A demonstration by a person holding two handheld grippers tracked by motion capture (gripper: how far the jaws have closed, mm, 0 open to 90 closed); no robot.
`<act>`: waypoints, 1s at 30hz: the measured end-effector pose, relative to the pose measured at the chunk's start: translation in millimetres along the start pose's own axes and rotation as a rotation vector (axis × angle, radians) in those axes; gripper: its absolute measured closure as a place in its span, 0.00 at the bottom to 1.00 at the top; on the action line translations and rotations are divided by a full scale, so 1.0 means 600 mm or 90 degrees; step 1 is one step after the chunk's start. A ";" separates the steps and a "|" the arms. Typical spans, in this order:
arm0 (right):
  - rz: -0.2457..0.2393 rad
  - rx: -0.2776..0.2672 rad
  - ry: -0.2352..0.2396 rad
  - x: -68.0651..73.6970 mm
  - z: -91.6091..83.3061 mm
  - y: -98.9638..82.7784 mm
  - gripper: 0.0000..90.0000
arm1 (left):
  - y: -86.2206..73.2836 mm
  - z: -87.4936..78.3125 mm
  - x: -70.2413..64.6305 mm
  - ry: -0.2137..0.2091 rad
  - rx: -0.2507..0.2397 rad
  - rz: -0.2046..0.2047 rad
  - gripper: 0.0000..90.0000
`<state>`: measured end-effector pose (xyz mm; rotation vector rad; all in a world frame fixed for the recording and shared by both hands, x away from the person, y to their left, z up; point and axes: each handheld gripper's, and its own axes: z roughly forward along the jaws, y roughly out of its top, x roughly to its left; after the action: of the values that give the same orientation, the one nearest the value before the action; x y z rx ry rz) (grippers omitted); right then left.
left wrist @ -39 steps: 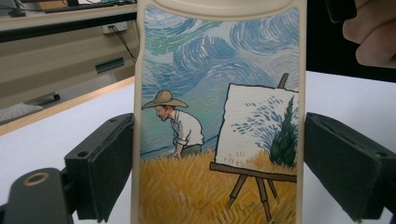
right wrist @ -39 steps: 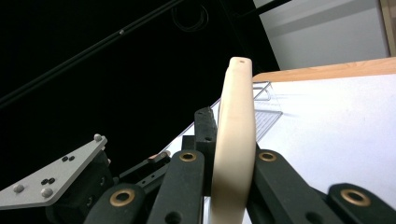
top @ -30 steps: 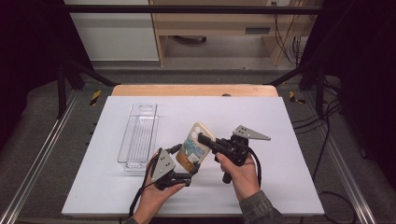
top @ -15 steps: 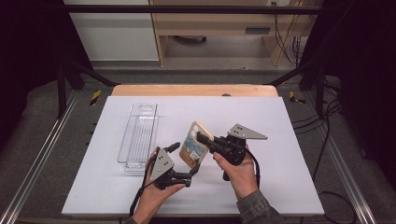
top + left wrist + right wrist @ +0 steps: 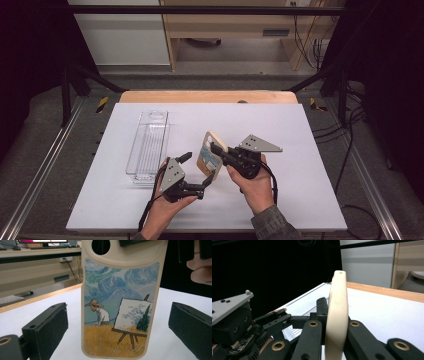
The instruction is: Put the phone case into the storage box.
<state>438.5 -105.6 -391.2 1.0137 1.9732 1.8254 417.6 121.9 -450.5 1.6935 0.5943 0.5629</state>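
the right hand-held gripper (image 5: 216,148) is clamped on the painted phone case (image 5: 212,156), held upright above the bench (image 5: 300,130). left hand-held gripper (image 5: 196,171) sits spread apart around it. case looks light, bendy, slippery; grab the side edges.

No readable text, labels, brands or numbers anywhere, cream phone case (image 5: 120,302) bearing only a wordless painted scene, painter at easel in wheat field
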 end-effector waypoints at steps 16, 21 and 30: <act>-0.037 0.012 0.006 0.027 0.017 -0.002 0.96 | 0.004 -0.003 0.005 0.002 -0.009 -0.005 0.02; -0.045 0.020 0.013 0.036 0.021 -0.004 0.96 | 0.005 -0.005 0.007 0.003 -0.011 -0.007 0.02; -0.059 0.029 0.024 0.051 0.026 -0.010 0.96 | 0.006 -0.006 0.009 0.002 -0.015 -0.009 0.02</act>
<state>424.7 -73.7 -391.9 0.8897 2.0567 1.7712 419.7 127.5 -446.0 1.6649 0.5991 0.5614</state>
